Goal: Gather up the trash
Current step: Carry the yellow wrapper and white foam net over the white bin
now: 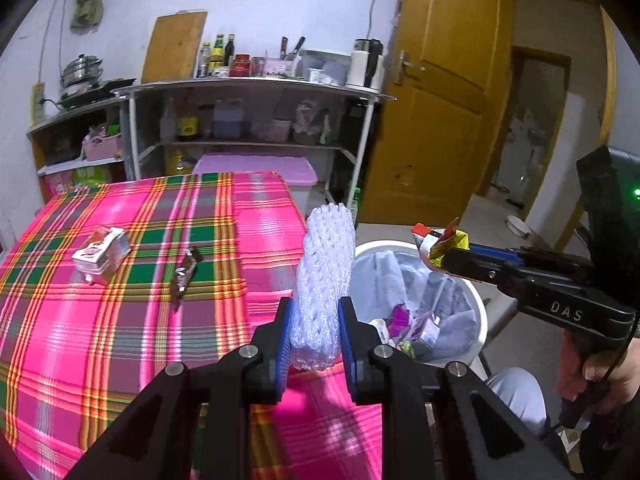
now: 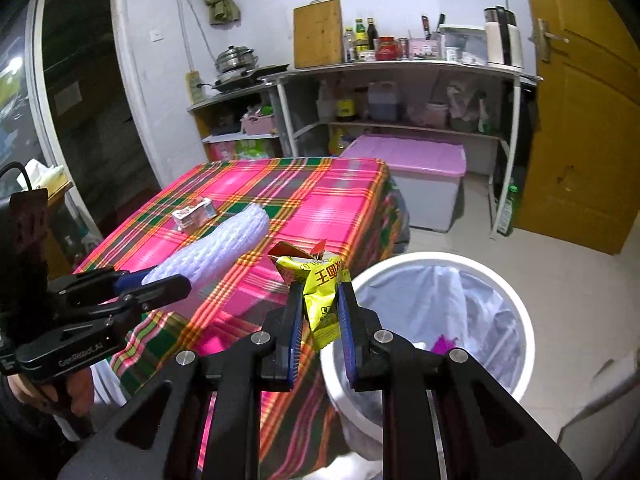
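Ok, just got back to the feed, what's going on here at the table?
A person is clearing trash off the plaid-covered table with a handheld gripper in each hand. The left gripper is clamped on a white foam net sleeve, and the right gripper is clamped on a crumpled yellow snack wrapper. Both are near the white lined trash bin, which already holds some scraps; neither piece has been dropped yet. A small carton and a dark wrapper lie on the table.

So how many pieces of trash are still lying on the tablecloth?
2: a small crushed carton toward the far left of the plaid tablecloth, and a dark wrapper just right of it. The right wrist view shows only the carton, so something small could be hidden.
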### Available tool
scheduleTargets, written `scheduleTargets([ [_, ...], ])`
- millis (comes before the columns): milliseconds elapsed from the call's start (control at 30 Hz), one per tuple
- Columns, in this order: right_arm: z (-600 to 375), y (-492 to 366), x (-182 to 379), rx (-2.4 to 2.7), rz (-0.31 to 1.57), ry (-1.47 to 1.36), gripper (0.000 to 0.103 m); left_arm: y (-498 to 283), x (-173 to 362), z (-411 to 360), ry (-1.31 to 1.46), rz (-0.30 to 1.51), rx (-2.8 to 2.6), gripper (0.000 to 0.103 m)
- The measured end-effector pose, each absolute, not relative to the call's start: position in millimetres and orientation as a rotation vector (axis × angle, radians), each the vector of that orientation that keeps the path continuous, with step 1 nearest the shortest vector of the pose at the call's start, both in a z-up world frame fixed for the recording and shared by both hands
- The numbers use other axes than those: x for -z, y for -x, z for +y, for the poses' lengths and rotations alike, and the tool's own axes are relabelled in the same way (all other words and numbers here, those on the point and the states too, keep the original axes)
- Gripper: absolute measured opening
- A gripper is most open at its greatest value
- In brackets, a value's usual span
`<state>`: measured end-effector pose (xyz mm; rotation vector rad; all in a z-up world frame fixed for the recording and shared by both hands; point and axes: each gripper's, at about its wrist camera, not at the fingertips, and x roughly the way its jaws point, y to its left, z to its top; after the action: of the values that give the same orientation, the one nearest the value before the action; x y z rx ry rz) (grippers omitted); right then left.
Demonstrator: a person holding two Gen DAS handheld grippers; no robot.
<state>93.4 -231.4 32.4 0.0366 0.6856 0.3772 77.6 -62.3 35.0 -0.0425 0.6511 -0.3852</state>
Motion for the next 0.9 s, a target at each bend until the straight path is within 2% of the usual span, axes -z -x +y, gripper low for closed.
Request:
scheduleTargets([
  [900, -306, -102, 6, -0.226, 0.768, -0.128, 0.018, -111, -4, -143, -0.029, 0.751, 0.532, 0.022],
])
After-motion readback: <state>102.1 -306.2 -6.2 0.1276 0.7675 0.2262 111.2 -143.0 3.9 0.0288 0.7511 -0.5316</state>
